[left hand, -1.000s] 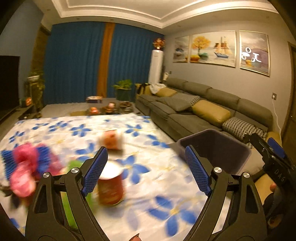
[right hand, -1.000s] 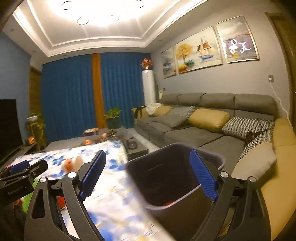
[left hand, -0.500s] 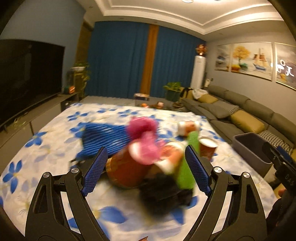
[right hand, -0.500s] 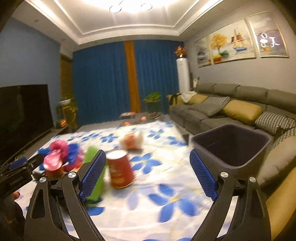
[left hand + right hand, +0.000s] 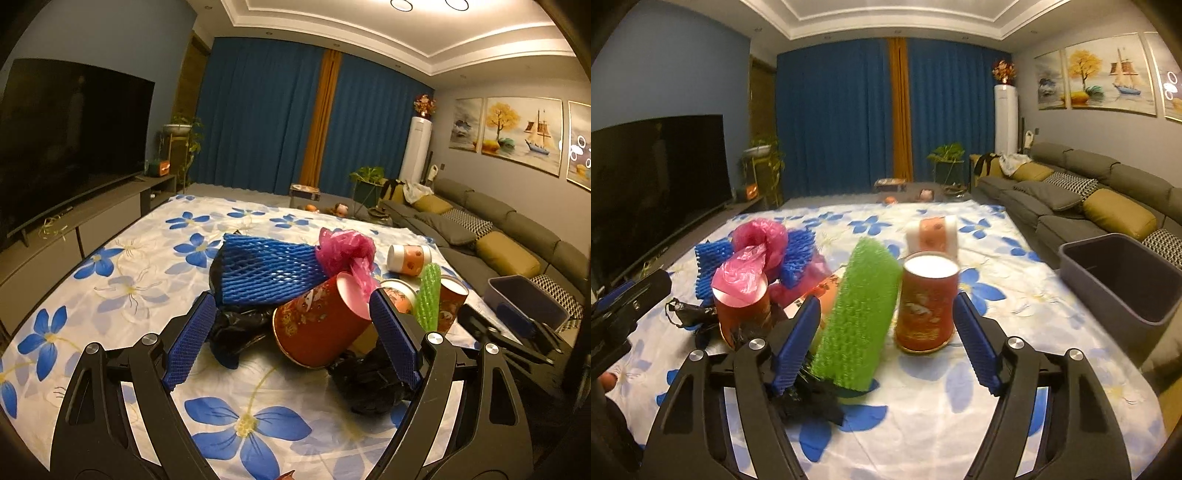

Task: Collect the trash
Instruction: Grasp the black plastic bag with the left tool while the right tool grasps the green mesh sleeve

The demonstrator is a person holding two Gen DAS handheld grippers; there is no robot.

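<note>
The room is dimly lit by recessed ceiling lights [image 5: 402, 4]; edges are bent by fisheye distortion, and the green foam net [image 5: 857, 314] is blurred.

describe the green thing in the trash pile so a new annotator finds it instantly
On the flowered tablecloth, left of the grey bin, sits a trash pile. At its front, beside the upright red paper cup, stands the green foam net sleeve: the only bright green, bumpy-textured piece there.

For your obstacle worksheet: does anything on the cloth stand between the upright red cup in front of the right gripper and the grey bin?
Nothing visible does. The upright red cup stands left of the grey bin, with only bare flowered cloth between them.
</note>
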